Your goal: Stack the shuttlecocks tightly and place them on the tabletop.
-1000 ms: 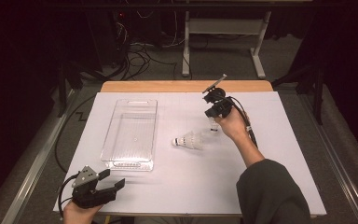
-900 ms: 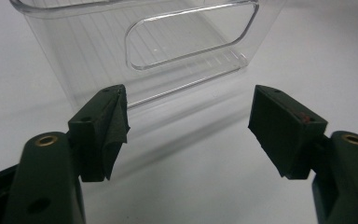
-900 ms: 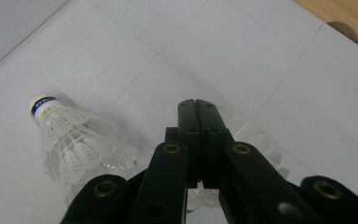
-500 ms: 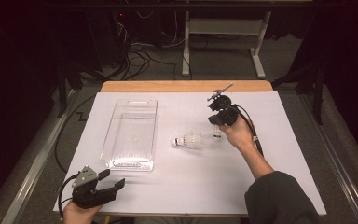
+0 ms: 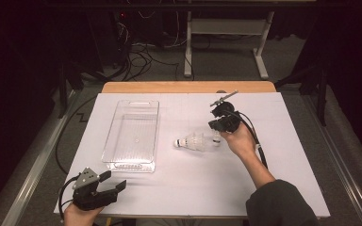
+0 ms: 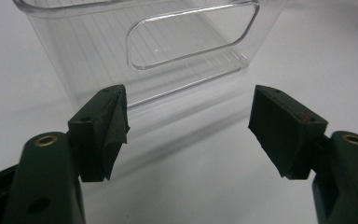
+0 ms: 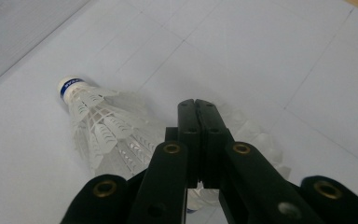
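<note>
from above, my white surface is lit evenly while the room around it sinks into near black. the clear bin before my left claw throws a soft grey shadow and catches faint glints. my claw tips are blurred up close; the shuttlecock glows pale, slightly washed out.

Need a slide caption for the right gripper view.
Shut right claw poised over a white shuttlecock lying on the white table.
</note>
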A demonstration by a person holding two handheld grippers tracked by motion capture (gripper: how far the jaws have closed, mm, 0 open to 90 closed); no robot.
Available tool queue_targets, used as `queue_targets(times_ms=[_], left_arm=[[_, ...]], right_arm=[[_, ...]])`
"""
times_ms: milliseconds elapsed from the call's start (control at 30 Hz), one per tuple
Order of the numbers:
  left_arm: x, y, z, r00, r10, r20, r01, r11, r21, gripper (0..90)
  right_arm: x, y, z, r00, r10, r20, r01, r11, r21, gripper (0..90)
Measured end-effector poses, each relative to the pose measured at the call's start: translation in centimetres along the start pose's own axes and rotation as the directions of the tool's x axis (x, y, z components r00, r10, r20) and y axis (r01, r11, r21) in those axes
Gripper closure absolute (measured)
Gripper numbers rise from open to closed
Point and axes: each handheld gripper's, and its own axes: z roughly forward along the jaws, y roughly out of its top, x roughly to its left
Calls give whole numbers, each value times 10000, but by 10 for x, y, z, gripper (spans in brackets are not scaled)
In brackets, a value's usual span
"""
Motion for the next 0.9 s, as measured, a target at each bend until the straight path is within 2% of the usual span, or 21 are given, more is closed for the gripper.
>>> queue_targets(times_ms=[400,633,900], left_arm=[[0,0,0,10000,41,-4,-41,10000,-4,292],[0,0,0,10000,-5,-2,5,10000,17,292],[2,0,-2,10000,-36,-80,36,10000,-82,298]], right_arm=[[5,-4,9,9999,81,-98,-82,10000,-39,900],[3,-7,11,9998,85,-187,-86,9999,-82,896],[-2,-14,8,9996,22,-292,-15,9997,251,867]])
